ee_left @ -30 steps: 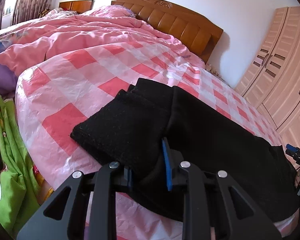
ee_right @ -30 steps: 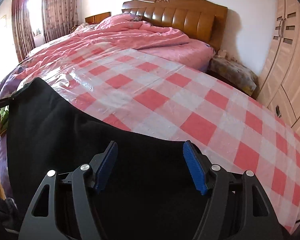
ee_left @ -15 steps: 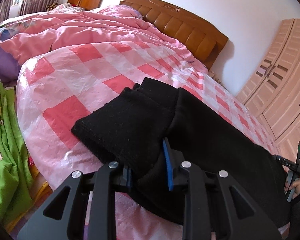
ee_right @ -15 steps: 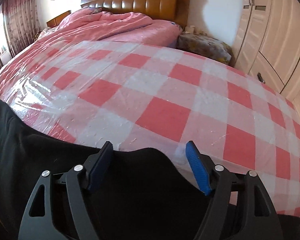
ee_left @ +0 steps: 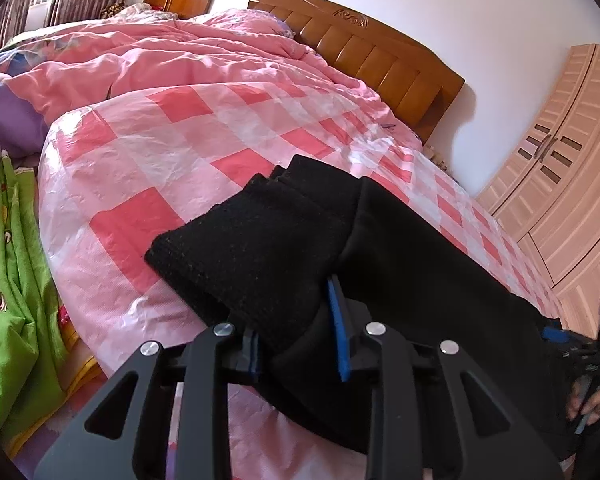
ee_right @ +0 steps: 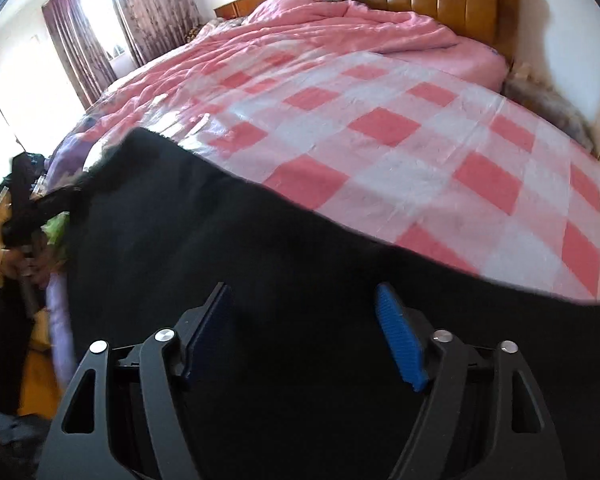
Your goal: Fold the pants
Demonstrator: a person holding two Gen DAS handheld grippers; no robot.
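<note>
Black pants [ee_left: 400,256] lie along the near edge of the bed on a pink checked plastic sheet [ee_left: 172,148]. My left gripper [ee_left: 296,320] is shut on the ribbed cuff end [ee_left: 256,248] of the pant legs. In the right wrist view the pants [ee_right: 260,248] spread as a wide black sheet under my right gripper [ee_right: 304,320], which is open with blue pads [ee_right: 400,344] apart just above the fabric. The right gripper also shows in the left wrist view [ee_left: 572,344] at the far right end of the pants.
A rumpled pink duvet [ee_left: 180,60] covers the far half of the bed, below a wooden headboard [ee_left: 372,56]. Beige wardrobes [ee_left: 560,184] stand at the right. Green cloth [ee_left: 16,280] hangs beside the bed at the left.
The right gripper has swung left and now looks along the pants; it stays open. The left gripper keeps its hold on the cuffs and has shifted slightly.
</note>
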